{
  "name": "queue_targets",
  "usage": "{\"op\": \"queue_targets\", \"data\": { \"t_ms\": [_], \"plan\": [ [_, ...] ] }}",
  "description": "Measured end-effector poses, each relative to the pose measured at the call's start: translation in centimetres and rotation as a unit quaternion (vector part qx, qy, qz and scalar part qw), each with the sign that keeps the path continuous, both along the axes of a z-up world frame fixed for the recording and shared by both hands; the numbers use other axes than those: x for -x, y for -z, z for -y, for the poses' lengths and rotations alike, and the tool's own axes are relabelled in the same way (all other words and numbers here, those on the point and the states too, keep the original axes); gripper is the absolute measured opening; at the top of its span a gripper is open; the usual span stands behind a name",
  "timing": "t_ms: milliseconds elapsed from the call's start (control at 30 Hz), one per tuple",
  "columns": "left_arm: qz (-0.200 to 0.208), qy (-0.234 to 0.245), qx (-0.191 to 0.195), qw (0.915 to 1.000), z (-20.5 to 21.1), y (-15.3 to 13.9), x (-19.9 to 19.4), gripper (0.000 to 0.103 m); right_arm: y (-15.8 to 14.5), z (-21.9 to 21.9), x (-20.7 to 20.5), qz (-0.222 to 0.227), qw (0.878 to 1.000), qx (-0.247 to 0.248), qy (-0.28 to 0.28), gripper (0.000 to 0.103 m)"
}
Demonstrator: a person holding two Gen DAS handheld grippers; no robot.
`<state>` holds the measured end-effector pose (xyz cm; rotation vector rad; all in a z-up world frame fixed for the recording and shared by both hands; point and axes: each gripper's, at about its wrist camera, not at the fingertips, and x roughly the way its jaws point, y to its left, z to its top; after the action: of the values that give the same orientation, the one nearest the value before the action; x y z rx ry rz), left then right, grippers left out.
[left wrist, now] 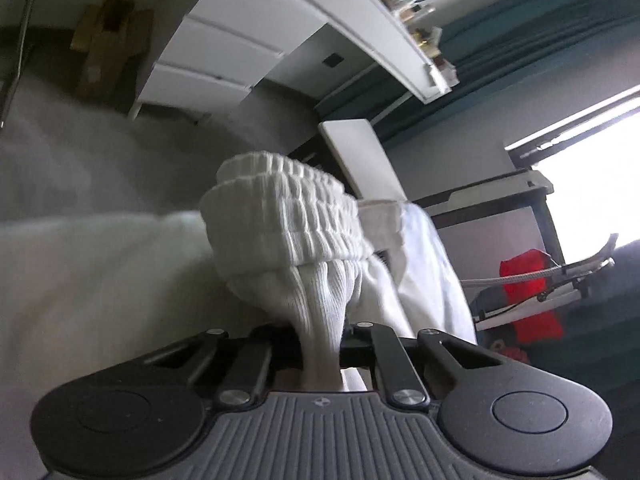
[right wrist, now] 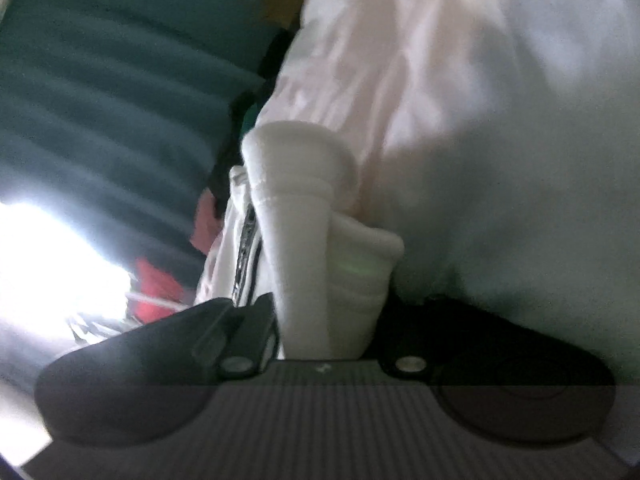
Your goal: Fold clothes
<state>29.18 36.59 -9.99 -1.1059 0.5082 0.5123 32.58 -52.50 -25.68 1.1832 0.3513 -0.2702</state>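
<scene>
both grippers, left gripper (left wrist: 320,344) and right gripper (right wrist: 326,336), have fingers pinching the white garment (left wrist: 304,232) at its ribbed cuffs.

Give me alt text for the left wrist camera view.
The left claw is shut on a white garment, pinched just below its ribbed elastic band. Behind stand a white desk with drawers and a bright window.

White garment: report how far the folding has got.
Done: both grips are made. The left gripper is shut on the white garment below its ribbed elastic band; the right gripper is shut on a thick hem beside the zipper. In hand: the cloth hangs bunched. Left: every fold, as none shows yet.
</scene>
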Motion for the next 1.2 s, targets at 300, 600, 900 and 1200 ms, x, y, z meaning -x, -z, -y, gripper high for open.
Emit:
{"op": "queue_targets", "data": {
  "t_ms": [300, 600, 900, 1200],
  "plan": [
    [-0.01, 0.058, -0.059, 0.9966, 1.3, -8.1, 6.4, 0.009, -3.6, -0.8, 6.8, 0.015, 1.0, -0.018, 0.017, 0.012],
    [-0.053, 0.098, -0.088, 0.9899, 1.5, -8.6, 18.0, 0.01, -6.6, 1.8, 17.9, 0.016, 0.999, -0.042, 0.028, 0.011],
    [-0.076, 0.129, -0.089, 0.9847, 1.6, -3.1, 23.2, 0.017, -1.4, 2.9, 20.5, -0.062, 0.995, -0.066, 0.049, 0.011],
    [-0.129, 0.164, -0.143, 0.9675, 2.7, -5.6, 25.8, 0.05, -0.5, 3.0, 20.5, -0.072, 0.995, -0.059, 0.047, 0.011]
  ]
}}
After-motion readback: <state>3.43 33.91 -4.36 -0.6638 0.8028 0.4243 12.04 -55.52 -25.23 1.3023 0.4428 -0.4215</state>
